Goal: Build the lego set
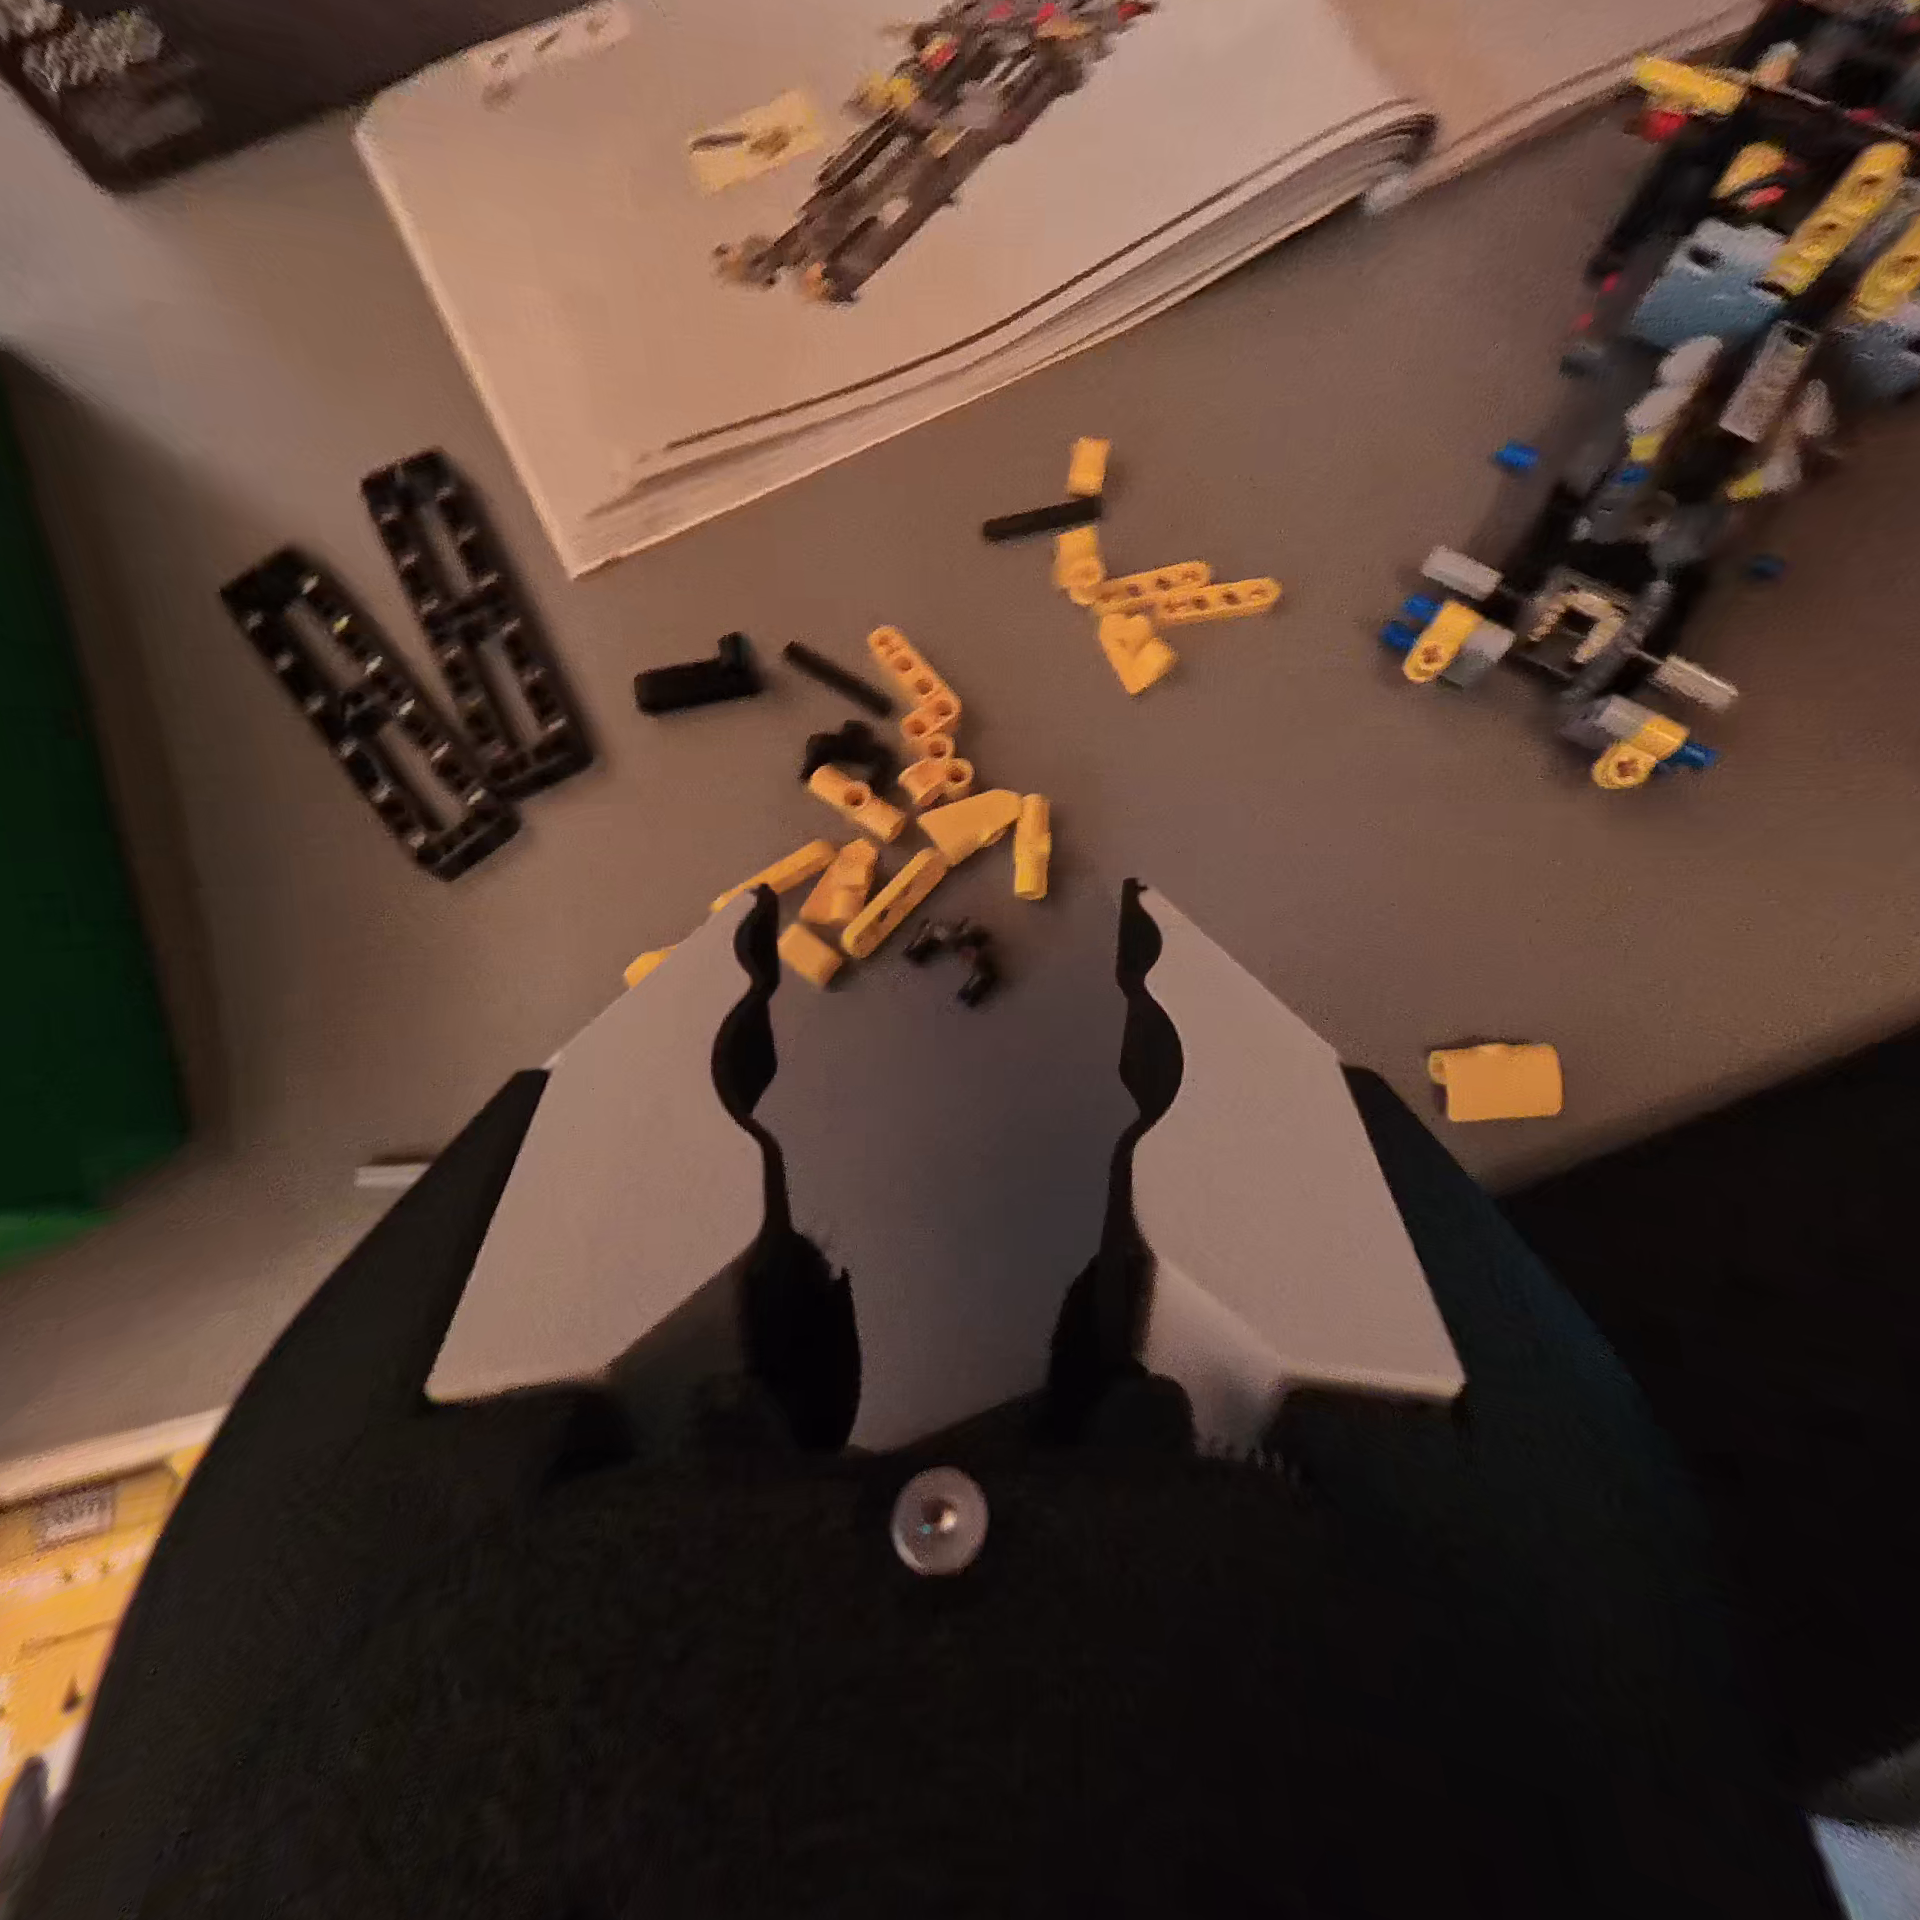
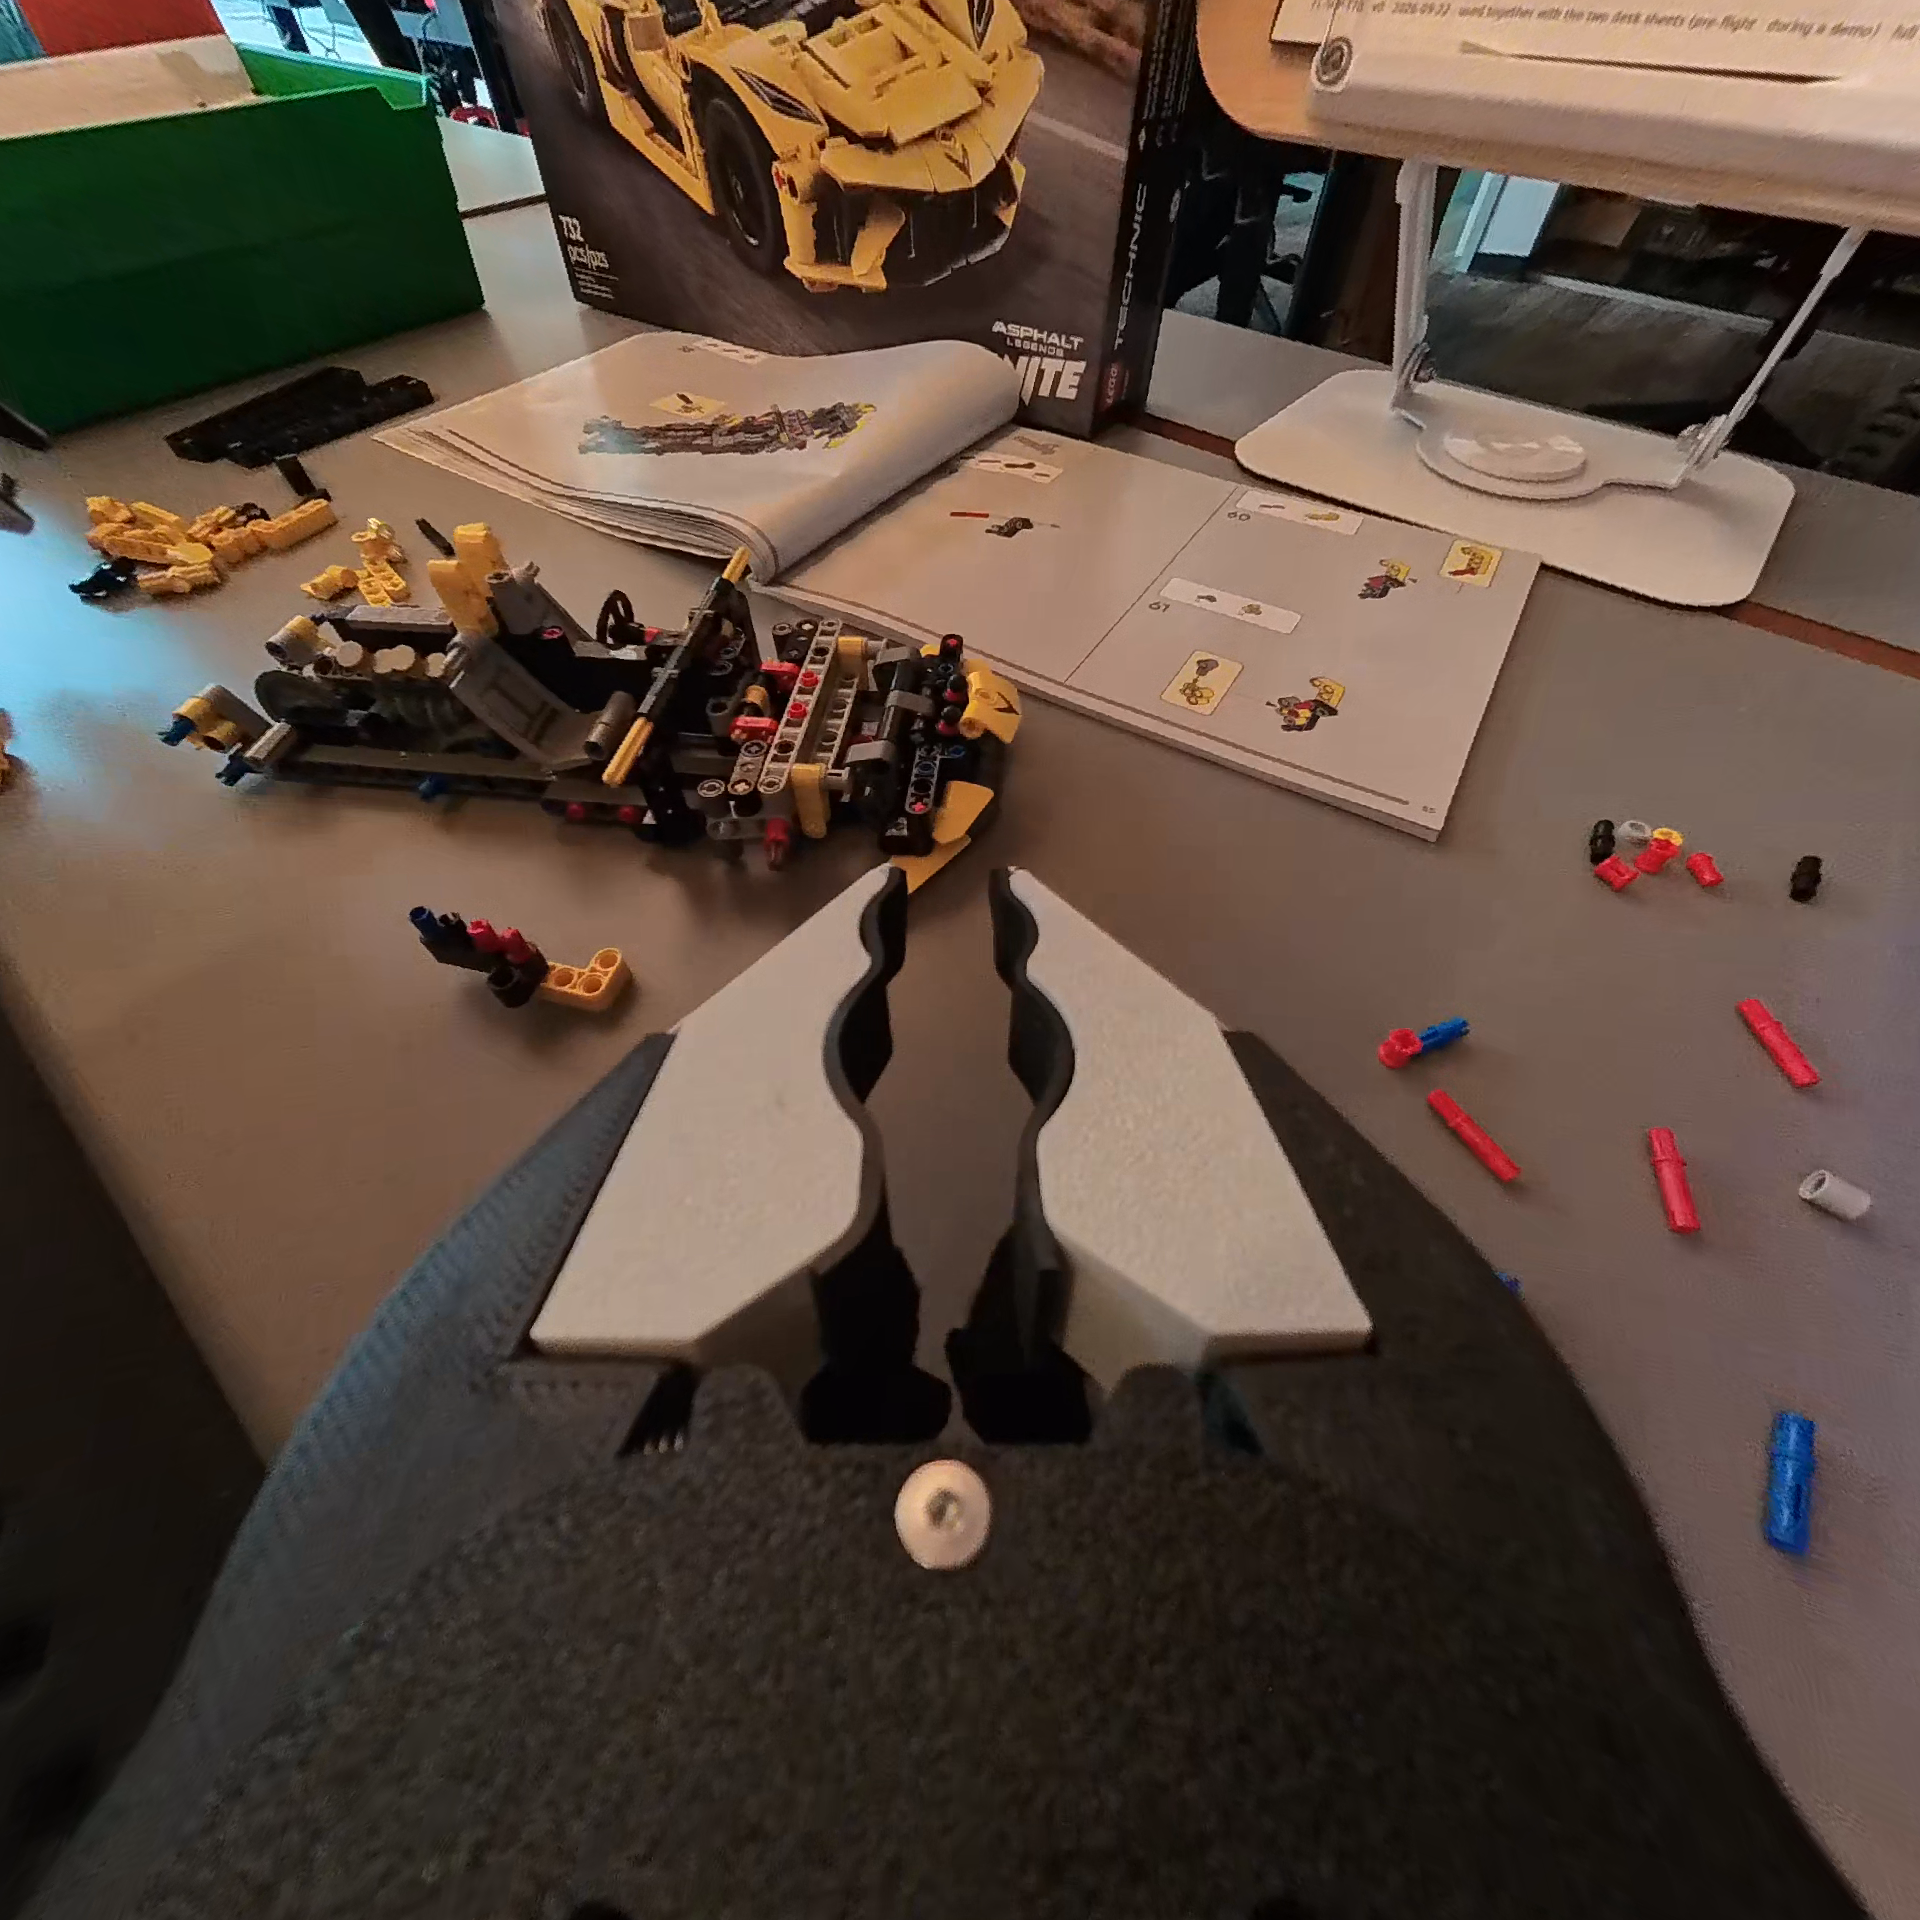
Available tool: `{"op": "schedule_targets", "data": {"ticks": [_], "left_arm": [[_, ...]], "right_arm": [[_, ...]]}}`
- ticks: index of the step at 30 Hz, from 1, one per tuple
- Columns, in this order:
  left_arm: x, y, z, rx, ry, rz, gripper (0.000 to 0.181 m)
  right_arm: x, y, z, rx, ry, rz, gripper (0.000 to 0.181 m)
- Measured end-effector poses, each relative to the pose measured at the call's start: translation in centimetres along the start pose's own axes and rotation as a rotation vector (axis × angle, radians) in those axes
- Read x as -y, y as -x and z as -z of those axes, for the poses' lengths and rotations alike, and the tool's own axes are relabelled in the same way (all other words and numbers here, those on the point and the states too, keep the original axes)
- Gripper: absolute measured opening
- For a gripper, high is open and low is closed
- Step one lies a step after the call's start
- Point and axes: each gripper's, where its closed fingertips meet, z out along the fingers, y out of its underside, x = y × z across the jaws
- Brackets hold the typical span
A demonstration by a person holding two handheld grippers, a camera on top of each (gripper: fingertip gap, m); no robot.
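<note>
- The left gripper (image 1: 940, 914) hangs above the bench (image 1: 1299, 831) with its fingers (image 1: 665, 1039) spread wide and nothing between them; right beyond the tips lies a heap of small yellow pieces (image 1: 904, 821) mixed with a few black pins.
- The right gripper (image 2: 945, 883) has only a narrow gap between its fingers and is likewise empty; its tips point at the yellow nose of the half-built car (image 2: 623, 707), which lies on the bench just ahead.
- Judged by look, the loose parts are light, hard and smooth, apt to skid or flip; a pinch across a beam's flat sides should hold best. The car is stiff in its frame but has thin protruding pins and axles, so I would grip the chassis beams, not the trim.
- Farther off lie two black panels (image 1: 416, 655), red pins (image 2: 1662, 1174) to the right, the open instruction booklet (image 2: 1195, 623), then the set box (image 2: 831, 187) and a green bin (image 2: 208, 239).
- The left view is motion-blurred, so piece shapes and hole counts are unclear; the car is cut off at its edge.
</note>
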Motion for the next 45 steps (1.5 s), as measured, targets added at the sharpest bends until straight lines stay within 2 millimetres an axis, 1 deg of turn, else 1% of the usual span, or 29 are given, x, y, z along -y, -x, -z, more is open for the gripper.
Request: {"op": "schedule_targets", "data": {"ticks": [1,3,5,7,9,12,15,16,17,19,20,21,27,29,30,31,32,35,36,37,38,39,42,43,45], "left_arm": [[0.0,0.2,0.1,-0.007,0.003,0.031,0.068],[1.0,-0.4,-0.1,-0.053,-0.028,0.065,0.068],[2.8,-1.5,-0.9,-0.081,-0.066,0.065,0.067],[4.1,-2.3,-2.3,-0.09,-0.06,0.048,0.065],[4.7,-2.7,-4.2,-0.093,-0.022,0.081,0.064],[4.8,-2.7,-6.6,-0.105,0.028,0.157,0.063],[4.8,-3.4,-8.0,-0.145,0.039,0.201,0.061],[4.7,-3.4,-8.3,-0.137,0.041,0.2,0.057],[4.6,-3.2,-8.6,-0.121,0.047,0.19,0.049],[4.7,-3.0,-8.9,-0.088,0.047,0.164,0.033],[4.8,-3.1,-8.9,-0.083,0.044,0.151,0.015],[4.8,-3.2,-8.9,-0.086,0.042,0.139,0.009],[4.9,-3.2,-8.7,-0.064,0.052,0.115,0.009],[5.5,-3.1,-8.3,-0.077,0.03,0.123,0.009],[6.1,-3.4,-7.9,-0.11,0.005,0.137,0.009],[7.1,-4.2,-7.2,-0.178,-0.032,0.162,0.009],[8.3,-5.5,-6.3,-0.278,-0.079,0.2,0.009],[12.1,-10.3,-2.1,-0.698,-0.213,0.346,0.008],[12.9,-11.6,-0.9,-0.81,-0.231,0.372,0.008],[13.3,-13.0,-0.2,-0.881,-0.235,0.36,0.008],[13.1,-14.4,0.0,-0.912,-0.224,0.31,0.008],[12.6,-15.7,-0.4,-0.902,-0.2,0.235,0.008],[9.8,-19.6,-3.1,-0.769,-0.1,-0.058,0.009],[9.1,-20.8,-4.0,-0.73,-0.075,-0.138,0.009],[7.9,-23.3,-5.1,-0.7,-0.047,-0.269,0.009]], "right_arm": [[0.0,0.0,0.0,0.002,0.002,-0.001,0.015],[-0.2,0.0,-0.2,0.007,0.01,-0.004,0.015],[-0.2,0.0,-0.2,0.012,0.014,-0.008,0.015],[-0.3,0.0,-0.2,0.014,0.013,-0.013,0.015],[-0.2,0.0,-0.1,0.017,0.007,-0.019,0.014],[0.0,0.0,0.1,0.02,-0.007,-0.03,0.013],[-0.1,0.0,0.1,0.025,-0.003,-0.037,0.014],[-0.1,0.0,0.0,0.027,-0.002,-0.037,0.013],[-0.2,0.0,0.0,0.03,0.0,-0.036,0.014],[-0.3,0.1,-0.1,0.036,0.006,-0.037,0.014],[-0.3,0.1,-0.1,0.039,0.007,-0.037,0.014],[-0.3,0.1,-0.1,0.042,0.007,-0.039,0.014],[-0.1,0.1,0.0,0.057,-0.005,-0.064,0.013],[-0.1,0.0,0.0,0.06,-0.012,-0.07,0.014],[0.0,0.0,0.1,0.061,-0.014,-0.072,0.013],[0.0,0.0,0.1,0.061,-0.016,-0.073,0.013],[0.1,0.0,0.1,0.061,-0.018,-0.071,0.013],[0.2,0.1,0.0,0.057,-0.019,-0.055,0.012],[0.2,0.1,-0.1,0.058,-0.016,-0.05,0.012],[0.2,0.2,-0.1,0.058,-0.015,-0.046,0.012],[0.2,0.2,-0.1,0.056,-0.016,-0.042,0.012],[0.3,0.2,0.0,0.053,-0.023,-0.039,0.012],[0.6,0.1,0.4,0.047,-0.045,-0.044,0.011],[0.6,0.1,0.5,0.047,-0.05,-0.049,0.011],[0.7,-0.1,0.7,0.042,-0.058,-0.059,0.011]]}}
